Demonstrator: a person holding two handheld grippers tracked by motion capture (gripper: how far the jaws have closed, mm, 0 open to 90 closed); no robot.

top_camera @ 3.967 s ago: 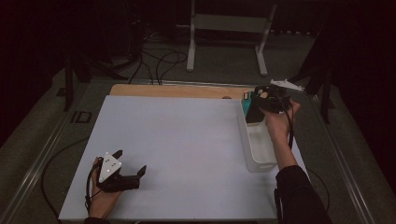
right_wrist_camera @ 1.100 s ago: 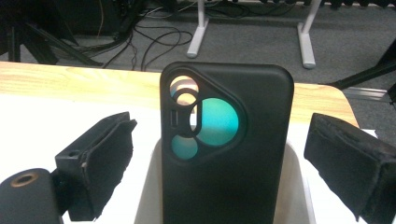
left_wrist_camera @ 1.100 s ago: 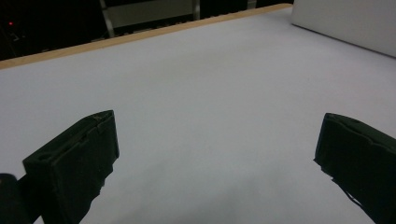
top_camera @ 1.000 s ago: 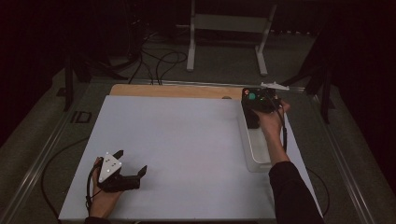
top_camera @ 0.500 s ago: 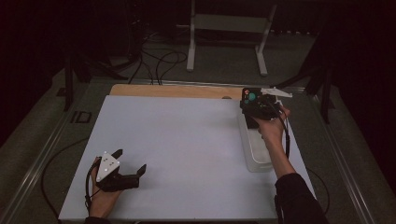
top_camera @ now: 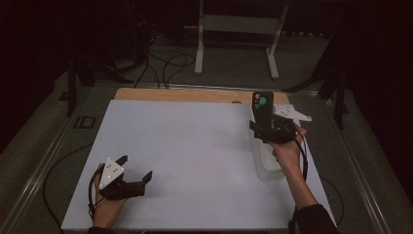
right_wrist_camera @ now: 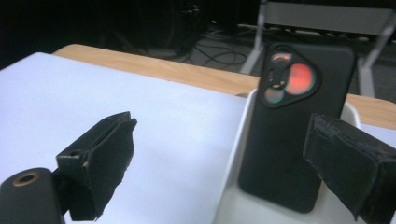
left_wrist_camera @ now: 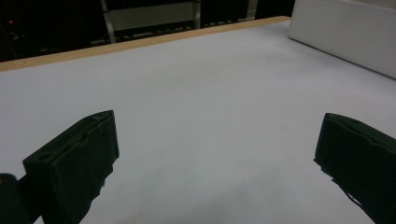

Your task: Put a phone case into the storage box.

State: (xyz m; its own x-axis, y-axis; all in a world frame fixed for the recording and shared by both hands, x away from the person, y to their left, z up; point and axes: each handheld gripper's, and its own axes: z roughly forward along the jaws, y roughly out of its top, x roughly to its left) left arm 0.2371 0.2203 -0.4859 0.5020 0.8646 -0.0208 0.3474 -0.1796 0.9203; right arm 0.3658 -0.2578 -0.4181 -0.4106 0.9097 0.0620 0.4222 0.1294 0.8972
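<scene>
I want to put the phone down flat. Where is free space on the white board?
The white board is bare between the left gripper and the tray, up to the wooden edge. The right side is crowded: the phone stands in the tray, right gripper beside it.

phone foot hidden behind tray wall, right claw 1 jaw cut off by edge

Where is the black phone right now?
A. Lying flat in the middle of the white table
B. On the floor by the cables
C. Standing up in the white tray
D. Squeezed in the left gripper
C: the right gripper view shows the black phone standing upright at the far end of the white tray, with the fingers of the right gripper spread wide to either side of it.
</scene>
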